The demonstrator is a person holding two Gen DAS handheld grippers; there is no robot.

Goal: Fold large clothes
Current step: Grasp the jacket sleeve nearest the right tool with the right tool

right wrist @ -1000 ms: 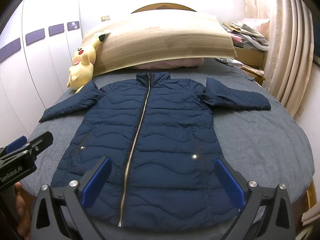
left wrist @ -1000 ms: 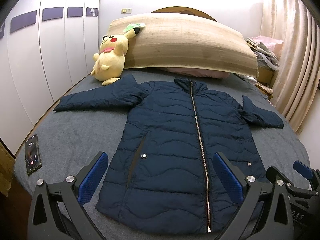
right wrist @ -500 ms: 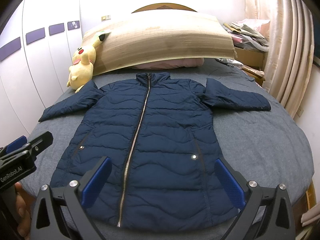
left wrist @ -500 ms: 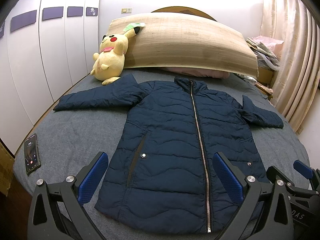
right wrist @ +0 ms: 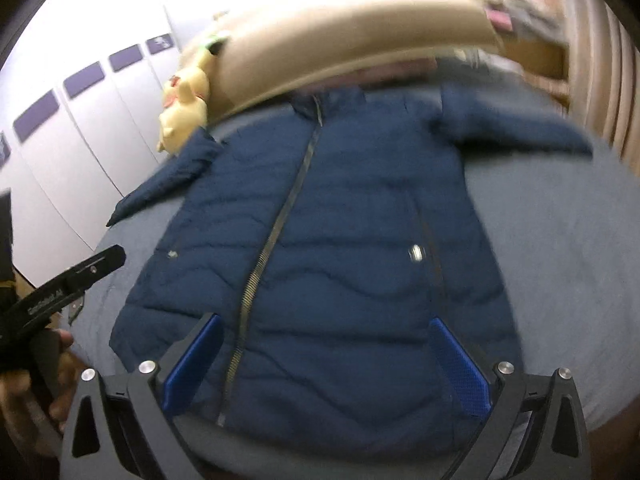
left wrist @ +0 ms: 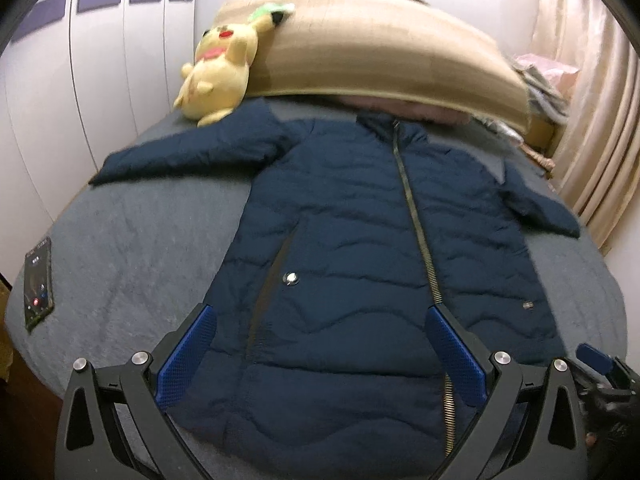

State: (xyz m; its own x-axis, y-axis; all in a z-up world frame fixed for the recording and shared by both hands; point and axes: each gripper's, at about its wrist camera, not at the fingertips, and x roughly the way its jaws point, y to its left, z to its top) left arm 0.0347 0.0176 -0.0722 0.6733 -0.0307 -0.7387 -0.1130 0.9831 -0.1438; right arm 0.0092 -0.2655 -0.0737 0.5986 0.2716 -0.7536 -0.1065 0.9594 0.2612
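A navy quilted jacket [left wrist: 360, 240] lies flat and zipped on the grey bed [left wrist: 132, 240], collar toward the headboard, both sleeves spread out. It also shows in the right wrist view [right wrist: 340, 248], blurred. My left gripper [left wrist: 320, 344] is open and empty, above the jacket's lower hem on the left half. My right gripper [right wrist: 324, 356] is open and empty, above the hem on the right half. The left gripper's body [right wrist: 60, 292] shows at the left edge of the right wrist view.
A yellow plush toy [left wrist: 220, 68] leans against a rolled tan mat [left wrist: 380, 56] at the headboard. A phone [left wrist: 38, 280] lies near the bed's left edge. White wardrobe doors [left wrist: 100, 80] stand on the left, curtains [left wrist: 596, 120] on the right.
Both grippers have moved forward and lower over the jacket's hem; the views are now blurred. The right view has tilted. The jacket has not moved.
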